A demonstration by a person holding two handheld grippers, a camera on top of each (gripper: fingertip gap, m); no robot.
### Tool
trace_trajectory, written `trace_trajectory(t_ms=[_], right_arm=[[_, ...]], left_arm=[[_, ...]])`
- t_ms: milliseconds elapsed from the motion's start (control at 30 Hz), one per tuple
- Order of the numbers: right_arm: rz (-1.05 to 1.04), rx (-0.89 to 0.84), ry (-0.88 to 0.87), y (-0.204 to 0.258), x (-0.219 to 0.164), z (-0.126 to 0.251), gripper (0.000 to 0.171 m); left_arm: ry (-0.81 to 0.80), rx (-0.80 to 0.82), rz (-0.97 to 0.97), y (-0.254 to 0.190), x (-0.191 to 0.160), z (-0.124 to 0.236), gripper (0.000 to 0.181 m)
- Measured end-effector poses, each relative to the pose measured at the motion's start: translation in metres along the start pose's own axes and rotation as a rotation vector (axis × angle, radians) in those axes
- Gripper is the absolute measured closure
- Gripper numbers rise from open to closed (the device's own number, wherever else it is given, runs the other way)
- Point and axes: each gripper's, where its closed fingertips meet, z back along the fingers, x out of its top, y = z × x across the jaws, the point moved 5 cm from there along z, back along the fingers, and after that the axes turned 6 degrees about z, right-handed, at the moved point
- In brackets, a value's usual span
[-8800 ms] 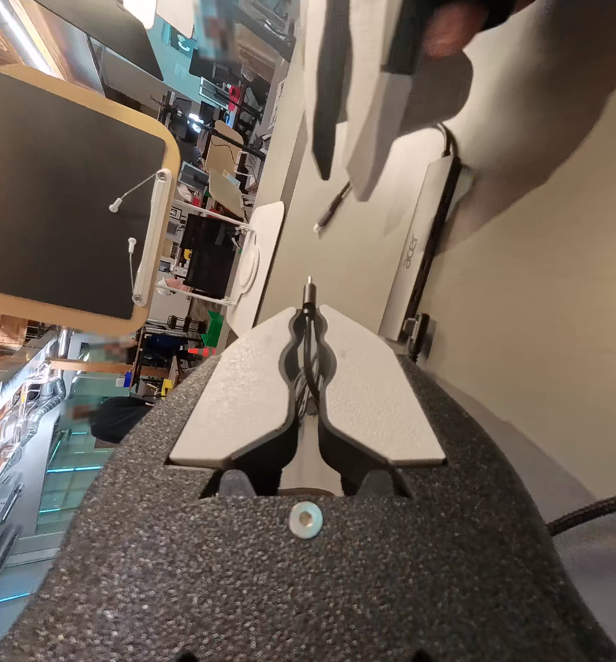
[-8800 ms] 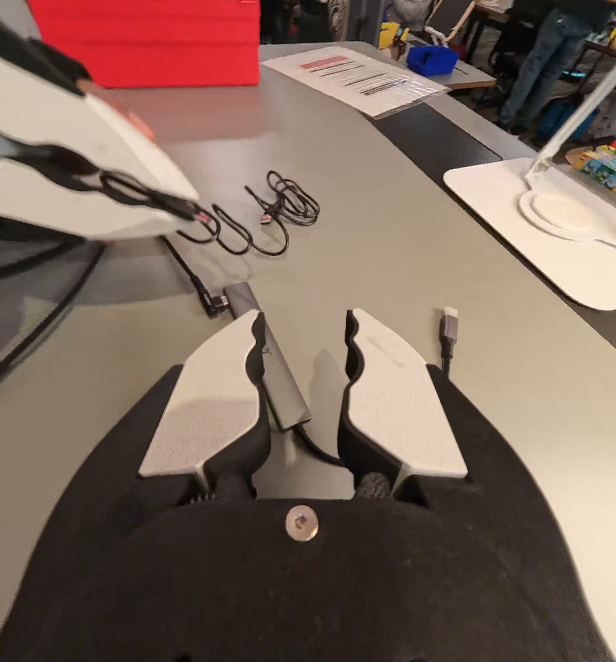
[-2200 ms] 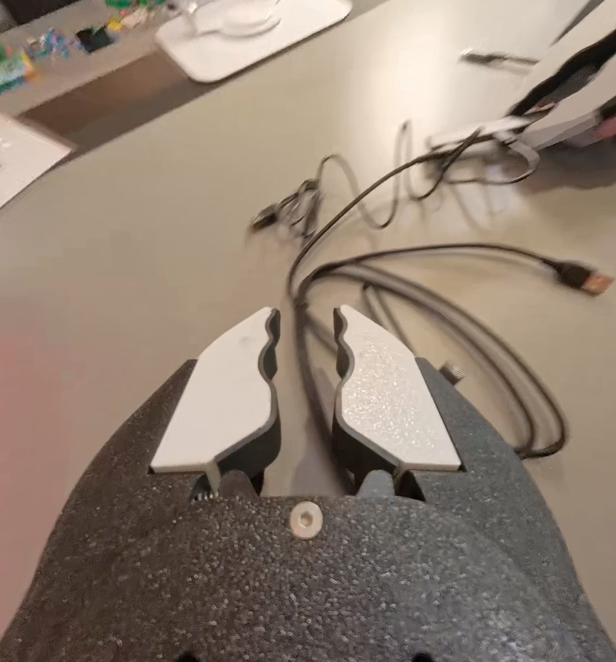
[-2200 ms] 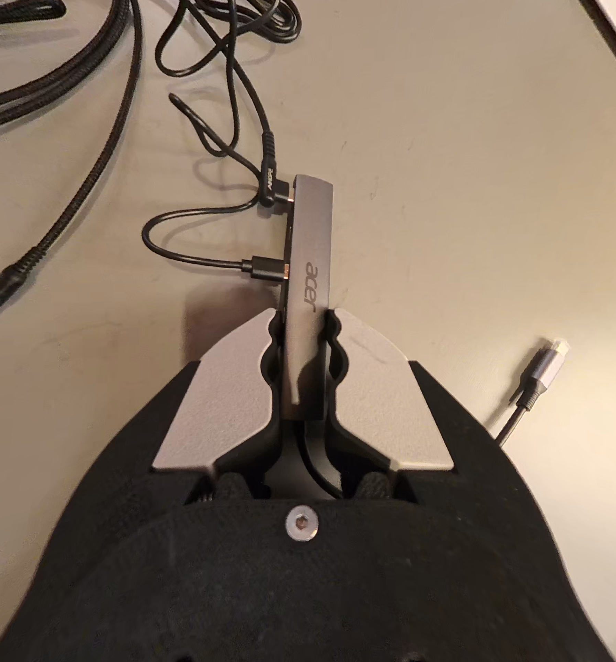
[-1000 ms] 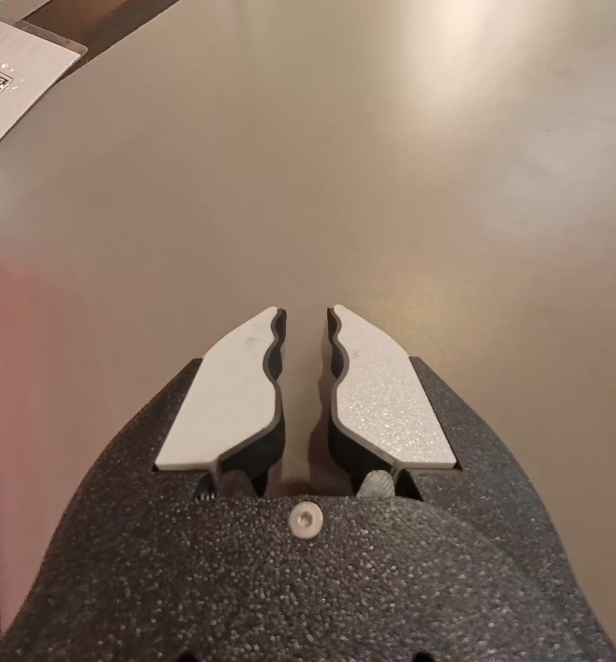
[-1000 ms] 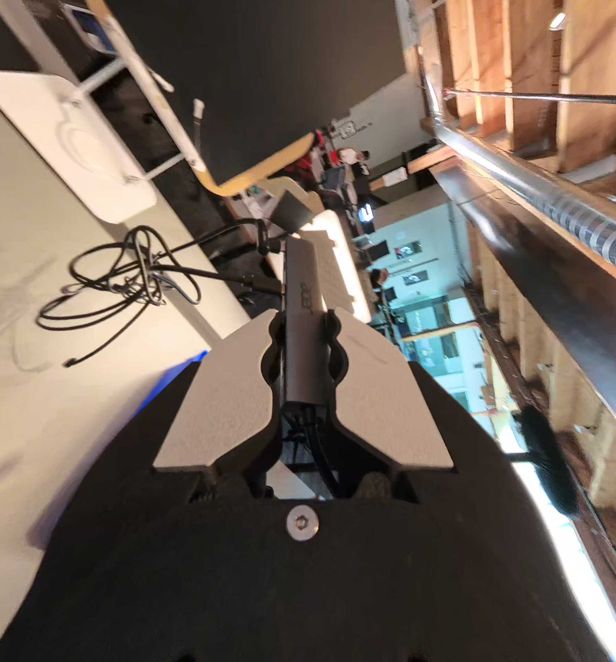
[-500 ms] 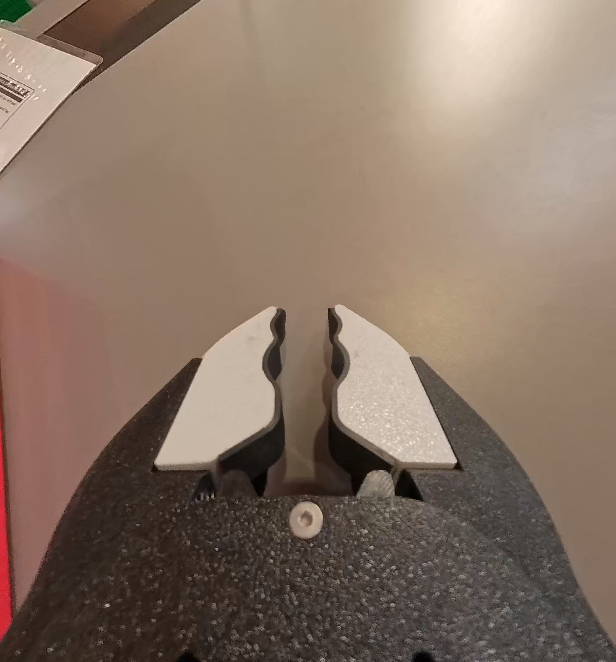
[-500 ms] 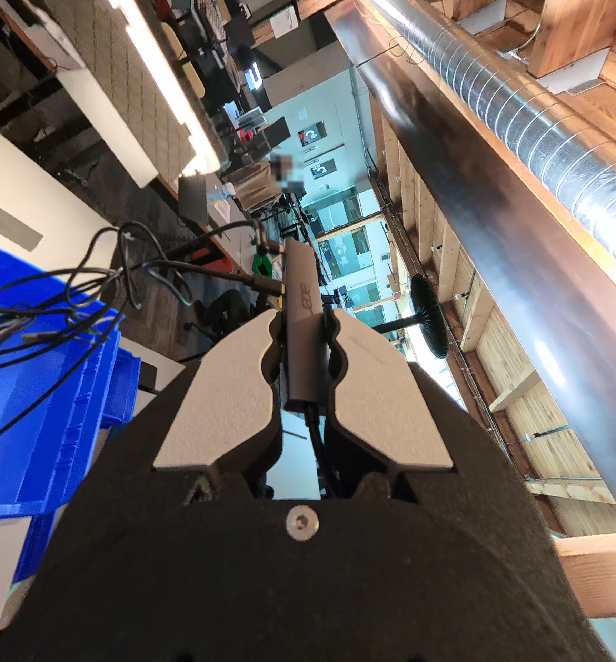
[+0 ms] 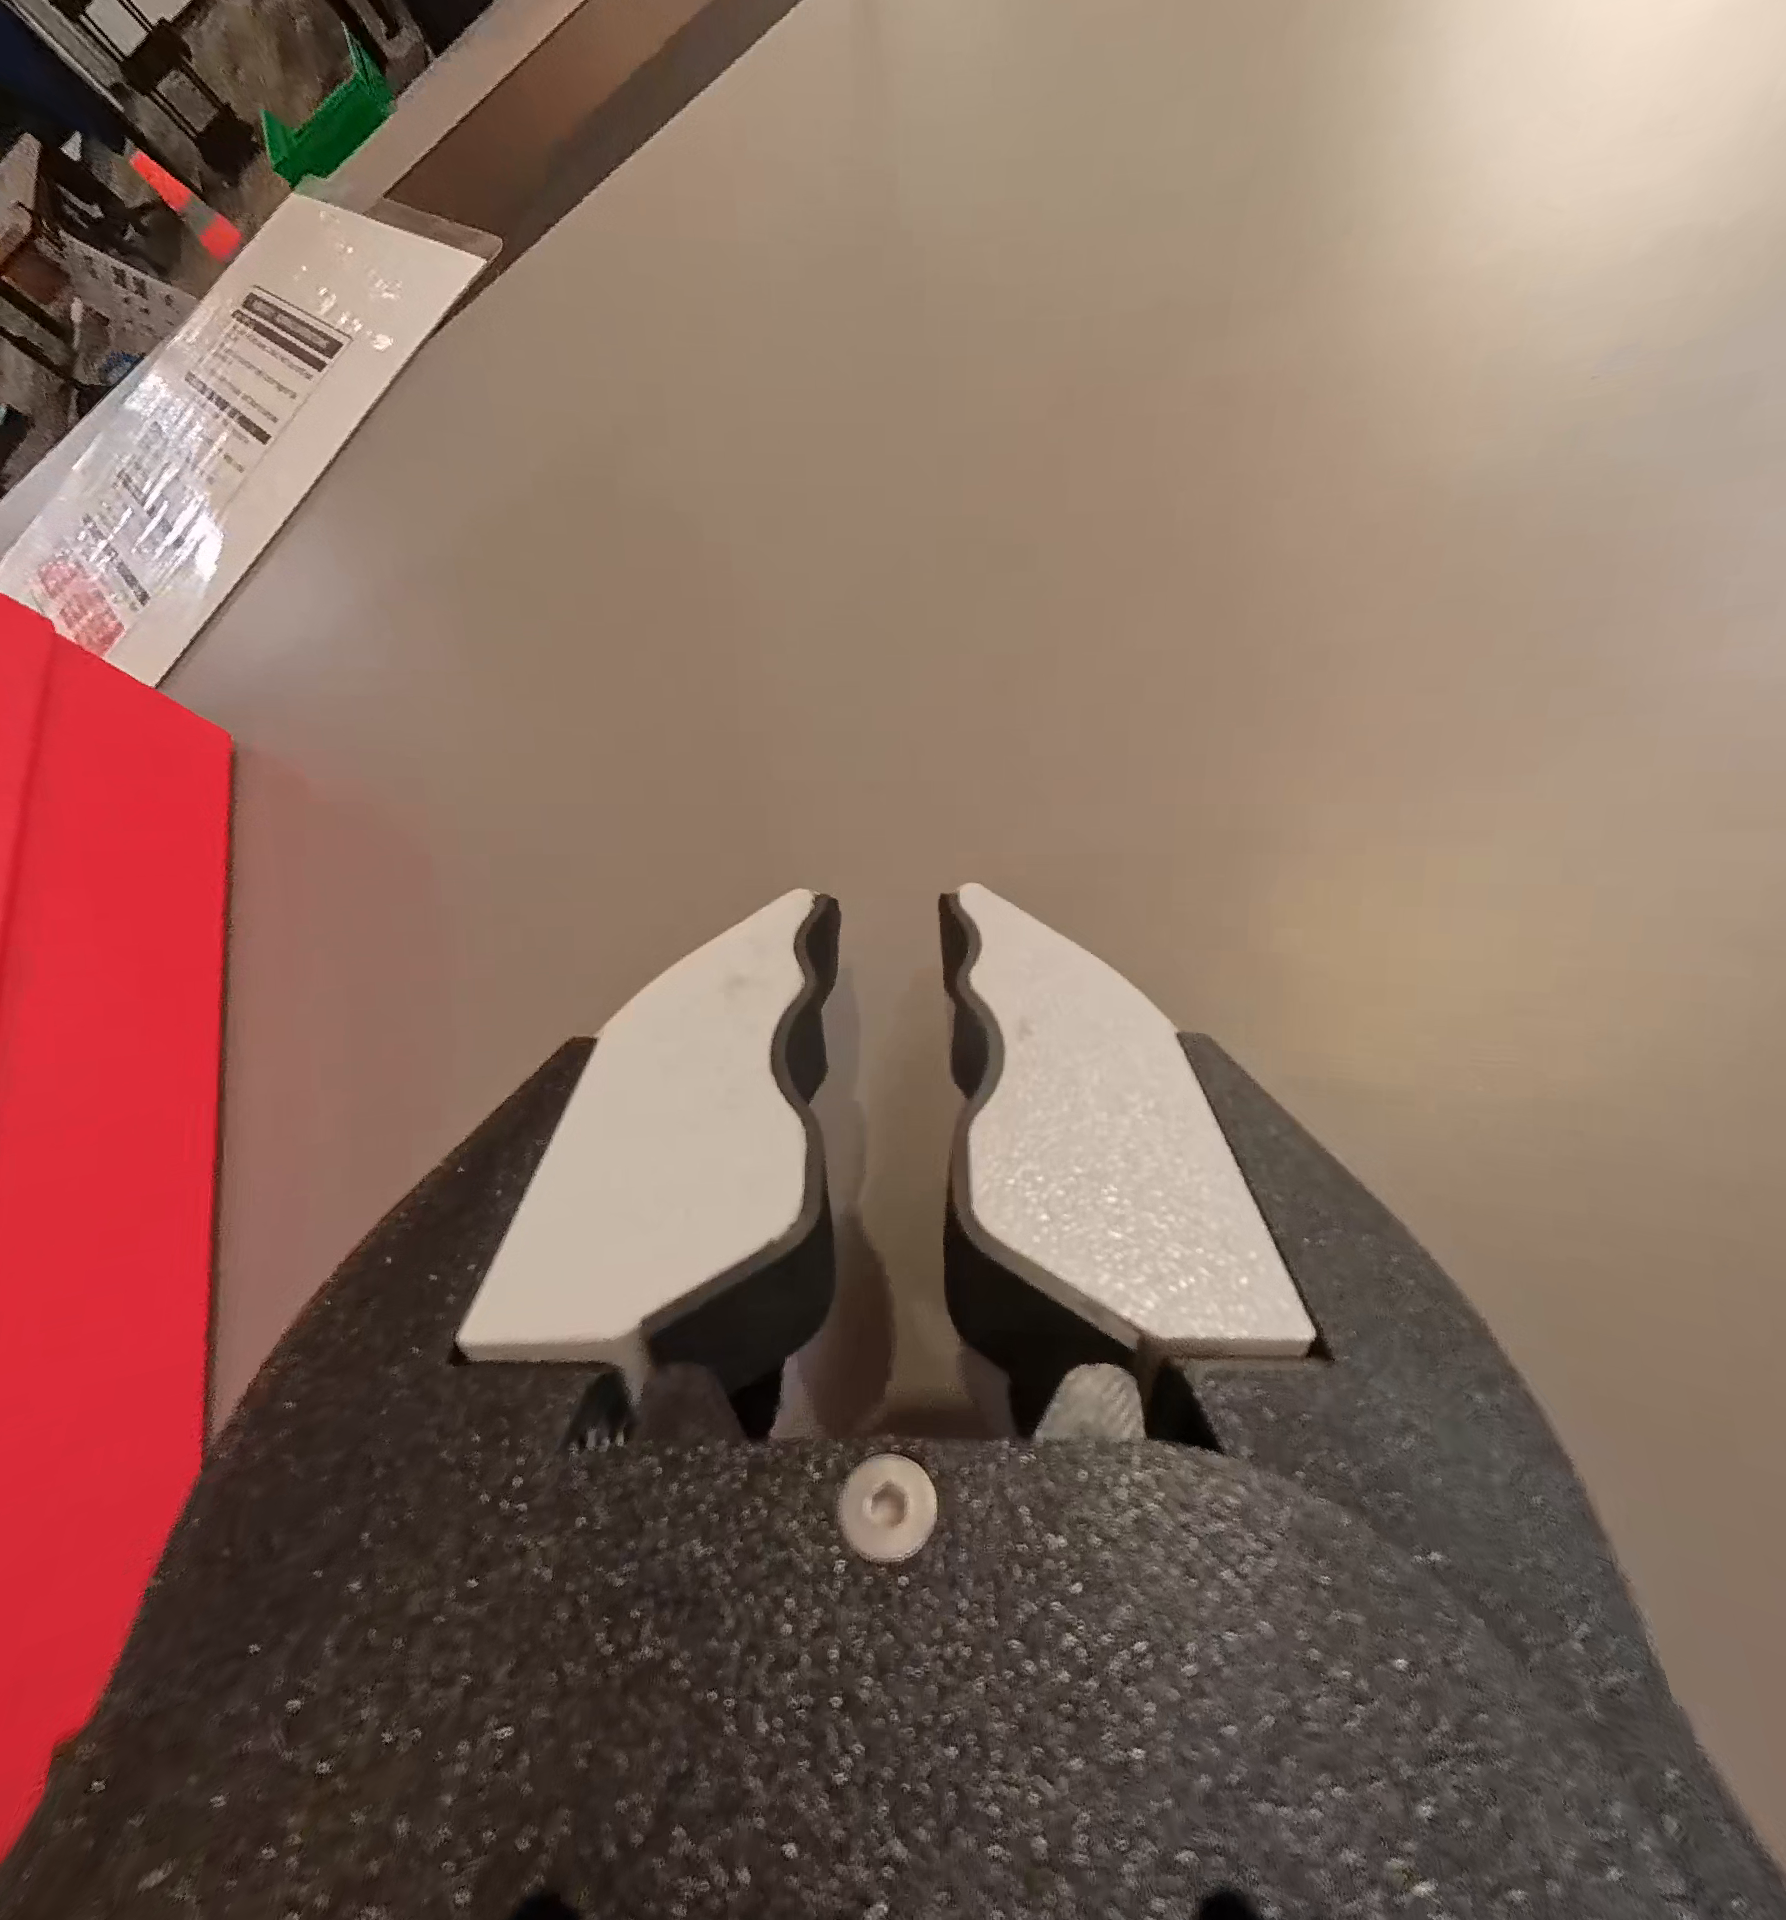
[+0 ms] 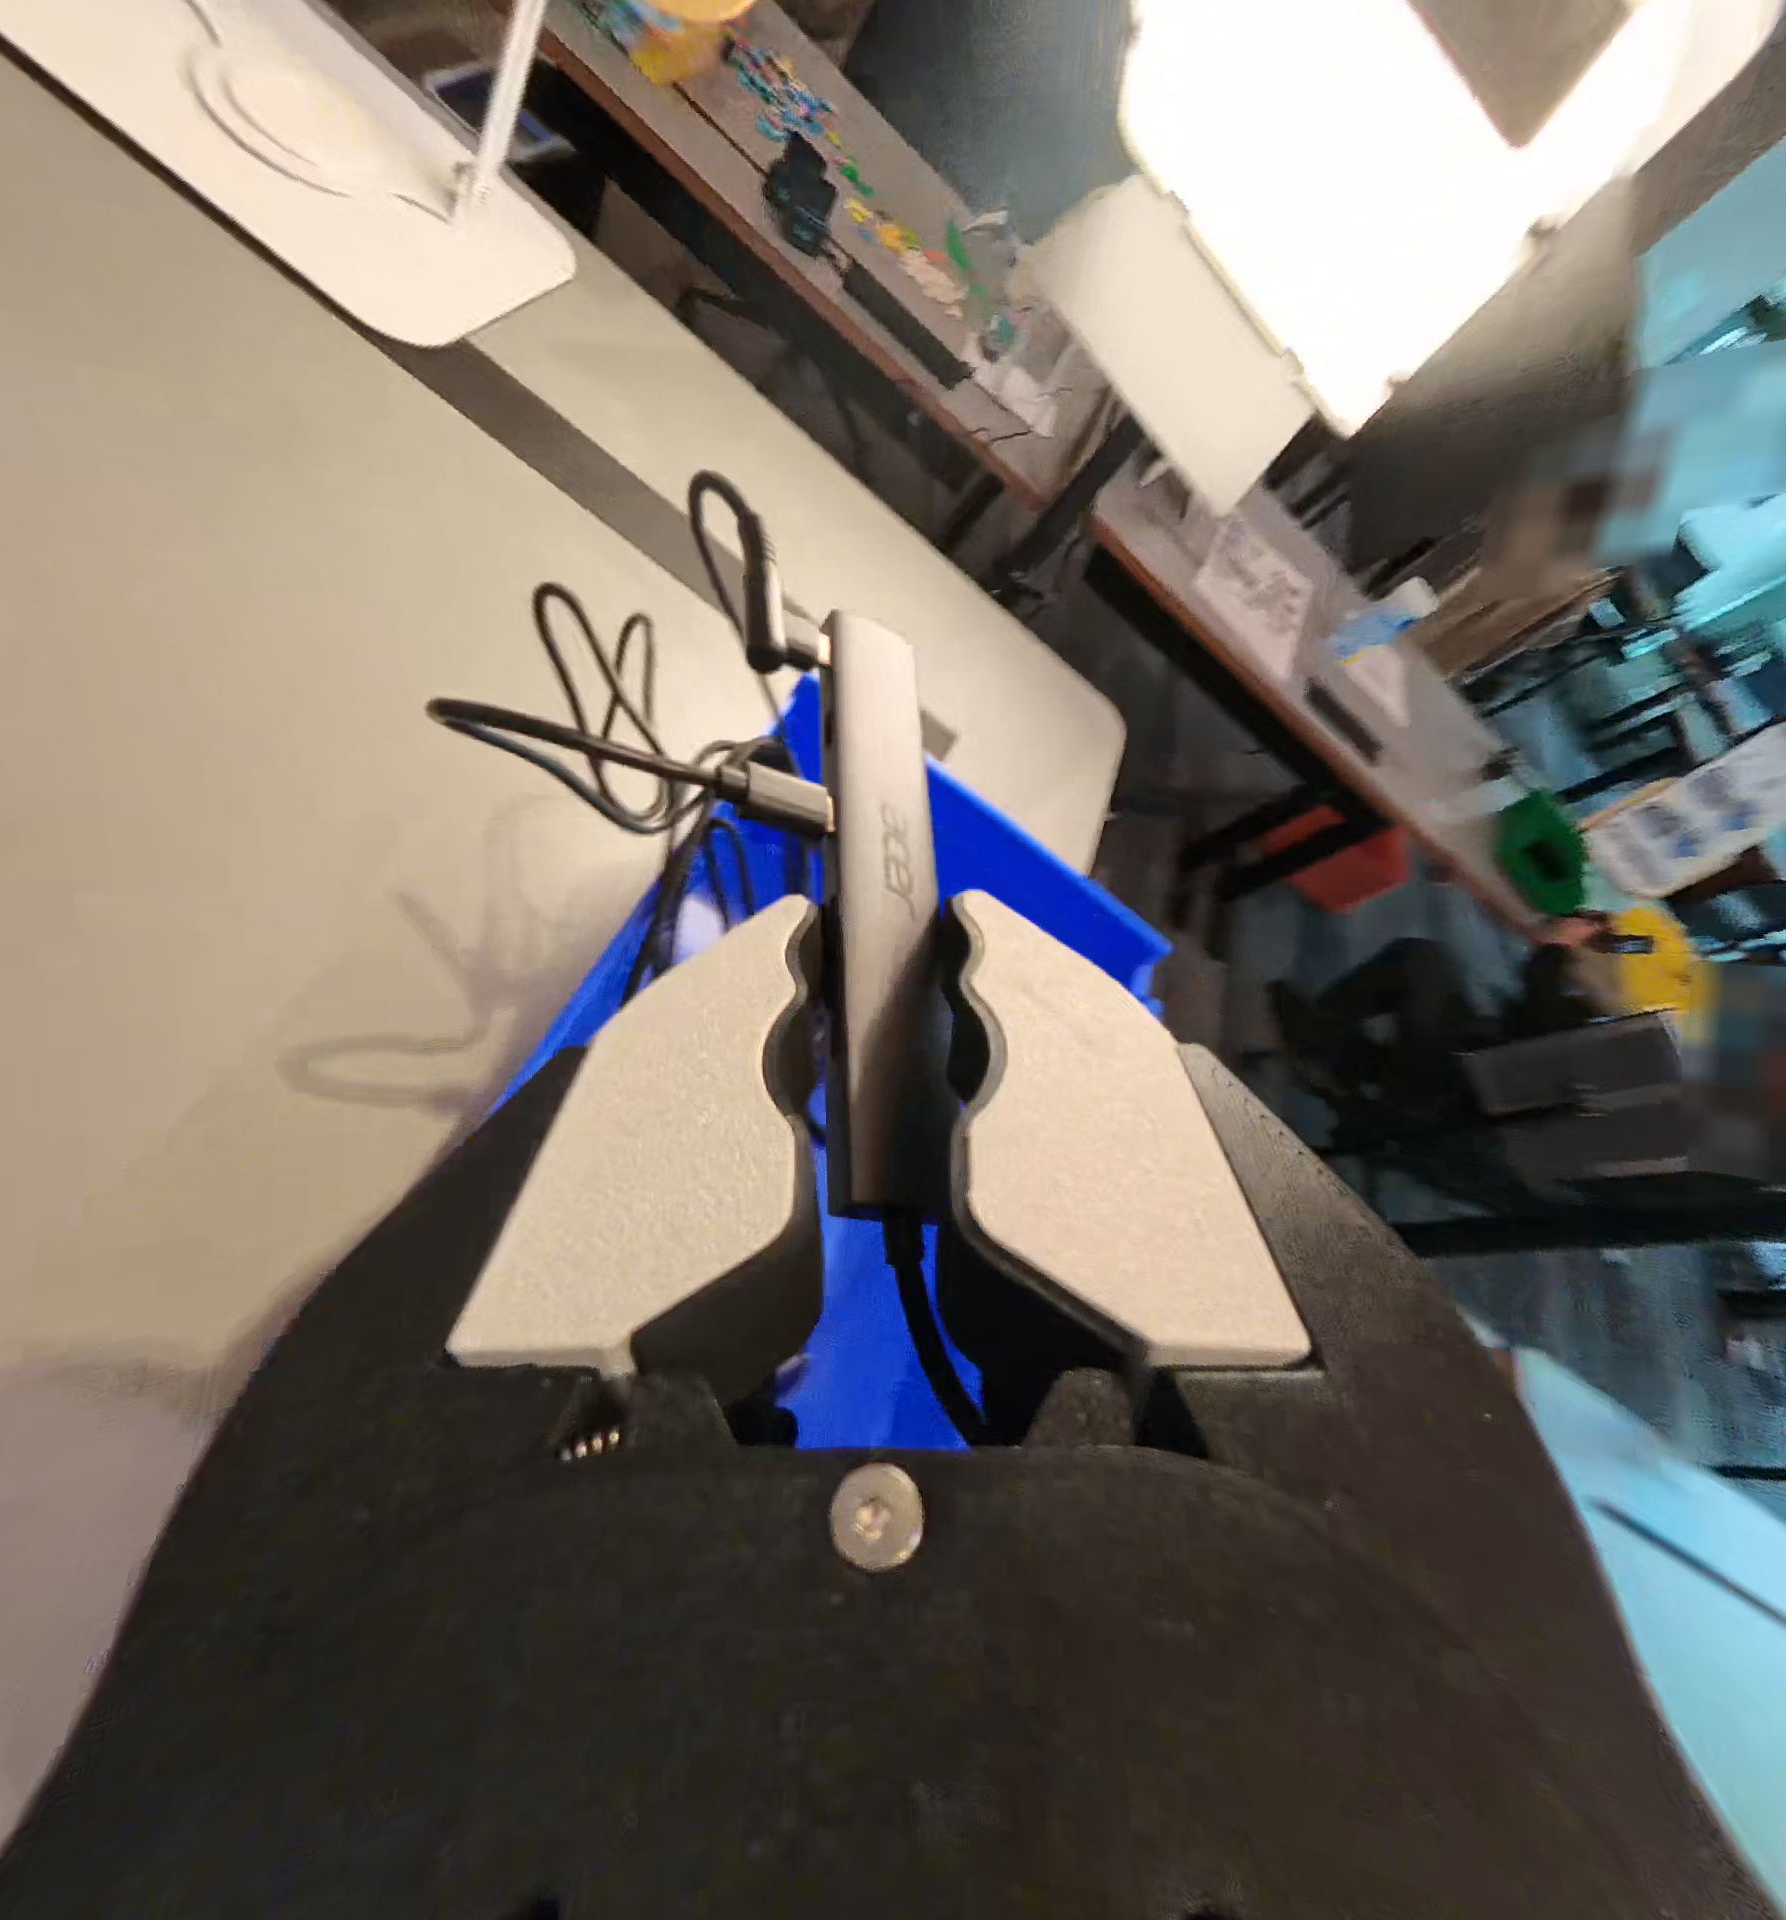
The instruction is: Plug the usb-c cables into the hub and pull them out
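My right gripper (image 10: 884, 914) is shut on a slim dark grey hub (image 10: 878, 831) and holds it in the air, end pointing away from me. Two black usb-c cables are plugged into the hub's left side: one plug (image 10: 777, 798) near the middle, another plug (image 10: 785, 639) near the far end. Their thin black leads (image 10: 598, 727) hang in loops over the table and the blue bin. The hub's own black cord (image 10: 930, 1340) runs back between the fingers. My left gripper (image 9: 889, 909) is slightly open and empty, over the bare grey table (image 9: 1180, 520).
A blue plastic bin (image 10: 1014, 883) lies below the hub. A white lamp base (image 10: 349, 208) stands at the table's far left. In the left wrist view a red box (image 9: 58, 1039) is at the left and a laminated white sheet (image 9: 234, 416) lies by the table edge. One gripper's finger ends stand about 65 cm off the other's.
The right gripper has swung down from facing the ceiling and now faces the table and bin, hub still held. The left gripper has shifted so more of the red box and sheet show.
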Motion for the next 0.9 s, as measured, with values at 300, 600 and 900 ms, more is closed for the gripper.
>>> trace_trajectory(t_ms=[300, 600, 900], right_arm=[[-0.589, 0.229, 0.083, 0.023, -0.106, -0.08, 0.153], [-0.384, 0.166, 0.102, 0.013, -0.125, -0.041, 0.124], [-0.52, 0.362, -0.231, 0.064, -0.114, 0.039, 0.122]], left_arm=[[0.002, 0.05, -0.002, -0.023, 0.002, 0.009, 0.162], [-0.018, 0.013, 0.072, -0.039, 0.009, 0.015, 0.158], [-0.008, -0.039, 0.07, -0.05, 0.014, 0.011, 0.158]])
